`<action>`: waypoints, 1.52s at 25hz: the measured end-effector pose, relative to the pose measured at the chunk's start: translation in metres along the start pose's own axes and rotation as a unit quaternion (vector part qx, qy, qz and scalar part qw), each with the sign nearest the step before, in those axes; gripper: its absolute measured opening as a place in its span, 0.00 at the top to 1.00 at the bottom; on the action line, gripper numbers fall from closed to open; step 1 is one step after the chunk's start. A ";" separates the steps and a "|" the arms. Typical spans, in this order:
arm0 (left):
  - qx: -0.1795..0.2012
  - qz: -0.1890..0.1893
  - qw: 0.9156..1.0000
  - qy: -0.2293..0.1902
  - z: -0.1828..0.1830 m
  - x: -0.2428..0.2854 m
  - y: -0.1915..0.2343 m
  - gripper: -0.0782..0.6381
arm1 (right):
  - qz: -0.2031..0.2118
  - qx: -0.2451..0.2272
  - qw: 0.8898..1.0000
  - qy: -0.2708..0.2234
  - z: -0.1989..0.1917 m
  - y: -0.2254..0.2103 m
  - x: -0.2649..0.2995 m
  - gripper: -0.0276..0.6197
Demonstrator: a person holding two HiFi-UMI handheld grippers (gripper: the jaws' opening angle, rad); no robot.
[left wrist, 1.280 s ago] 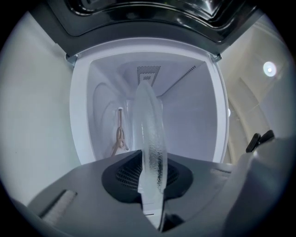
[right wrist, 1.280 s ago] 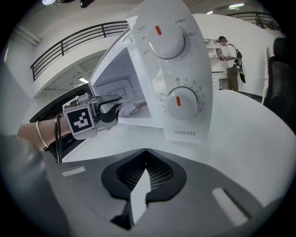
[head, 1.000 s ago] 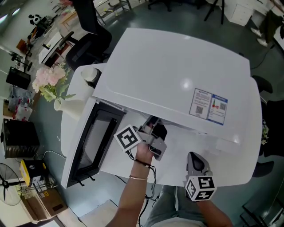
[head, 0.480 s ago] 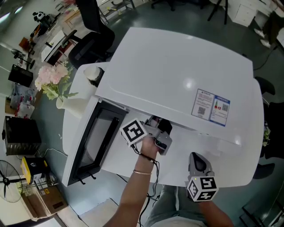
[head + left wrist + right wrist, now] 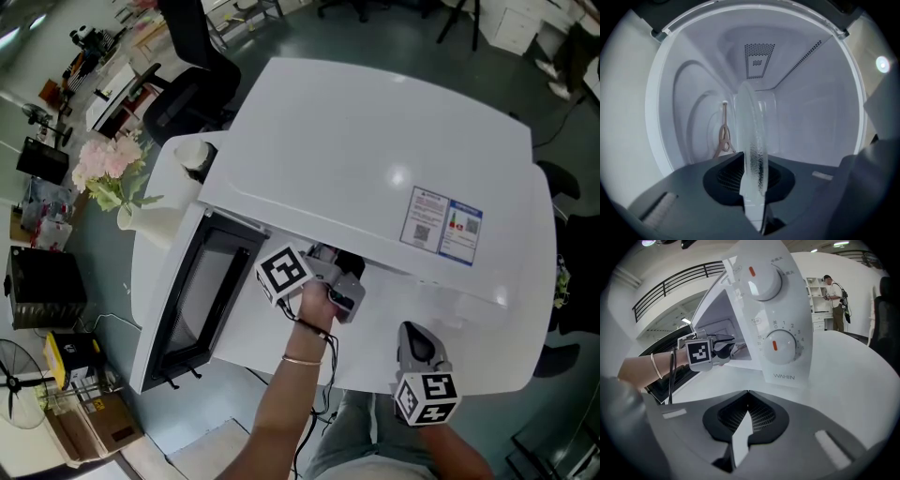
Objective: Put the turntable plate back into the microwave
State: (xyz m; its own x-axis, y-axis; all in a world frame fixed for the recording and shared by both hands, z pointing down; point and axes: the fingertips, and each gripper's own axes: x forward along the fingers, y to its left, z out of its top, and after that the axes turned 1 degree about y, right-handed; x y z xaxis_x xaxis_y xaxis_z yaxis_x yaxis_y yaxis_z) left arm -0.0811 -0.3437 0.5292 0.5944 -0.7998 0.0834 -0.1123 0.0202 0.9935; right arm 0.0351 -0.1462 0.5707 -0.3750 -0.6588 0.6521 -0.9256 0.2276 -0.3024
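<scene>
Two grippers show in the head view, both over the round white table that carries the white box-shaped microwave oven. The left gripper reaches into the oven's open front, near the table's front edge, with the person's left hand behind its marker cube. Its jaws stand narrow, pressed on the rim of the clear ribbed glass turntable plate, which sits between the pads and runs edge-on straight ahead into the white cavity. In the left gripper view, one broad face of the plate is turned toward the cavity surface with the round recess and the tan three-armed hub. The plate is apart from that hub and does not lie on it. A patch of small vent holes shows on the cavity wall beyond the plate's far edge.

The oven's dark-windowed door hangs swung open toward the table's left edge. The right gripper rests low over the table's front edge, right of the left one and well apart from it. Its jaws are closed together with nothing between them. Ahead of it, its own view shows the oven's white control panel with two round knobs, one above the other. A white vase of pink flowers stands at the table's left edge, past the door.
</scene>
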 end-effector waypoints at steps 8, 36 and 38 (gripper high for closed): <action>0.015 0.065 0.998 0.017 0.000 0.002 0.011 0.85 | 0.001 0.001 1.000 -0.003 0.001 0.004 -0.003 0.94; 0.063 0.101 0.991 0.066 -0.007 -0.007 -0.001 0.54 | -0.001 0.000 1.000 -0.004 0.000 0.013 -0.010 0.94; 0.067 0.103 0.990 0.074 -0.008 -0.007 -0.003 0.51 | -0.001 0.000 1.000 -0.004 0.000 0.013 -0.011 0.94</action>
State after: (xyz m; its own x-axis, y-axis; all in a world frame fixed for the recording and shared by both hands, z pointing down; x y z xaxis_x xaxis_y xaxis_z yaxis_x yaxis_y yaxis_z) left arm -0.0783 -0.3334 0.5260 0.6564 -0.6904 0.3042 -0.3430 0.0860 0.9354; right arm 0.0269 -0.1359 0.5592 -0.3726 -0.6646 0.6477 -0.9265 0.2268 -0.3003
